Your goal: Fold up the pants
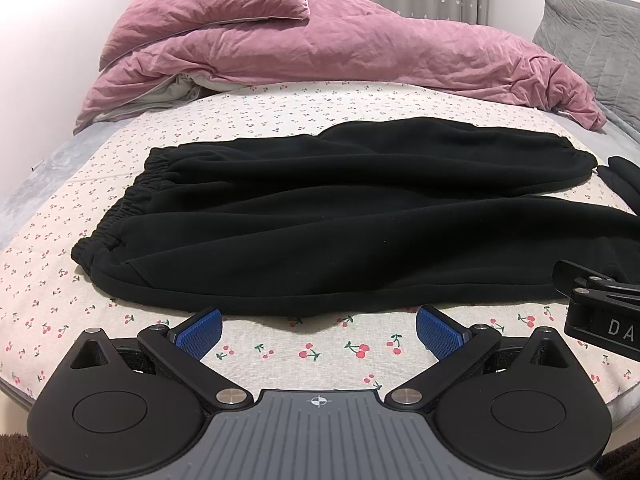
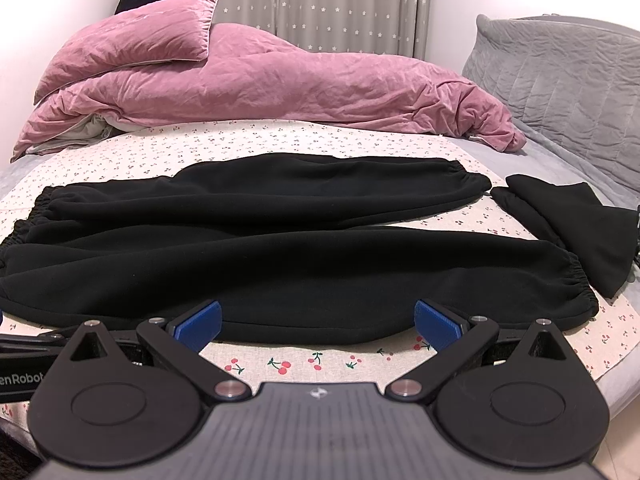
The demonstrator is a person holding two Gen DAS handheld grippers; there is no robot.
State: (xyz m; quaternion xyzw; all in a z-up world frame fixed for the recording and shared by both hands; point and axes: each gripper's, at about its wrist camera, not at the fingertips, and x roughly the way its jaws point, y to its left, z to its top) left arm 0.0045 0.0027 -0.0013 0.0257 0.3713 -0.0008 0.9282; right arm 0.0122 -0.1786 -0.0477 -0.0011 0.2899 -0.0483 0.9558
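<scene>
Pants flat, fold not started.
Black pants [image 1: 340, 216] spread along the bed's [image 1: 280, 352] near edge; my left gripper [image 1: 318, 330] and right gripper [image 2: 318, 326] hover empty, jaws wide. Next: pinch near leg's hem, waistband.

Premises: a bedroom in a private home. Evidence: a bed [image 1: 280, 100] covered with a cherry-print sheet [image 2: 304, 136]; a crumpled pink duvet [image 2: 280, 80] heaped along its far edge, a matching pink pillow [image 2: 136, 36] on top; a grey quilted cushion [image 2: 560, 76] at the far right corner; grey star-patterned curtains [image 2: 320, 4] against the back wall.
</scene>
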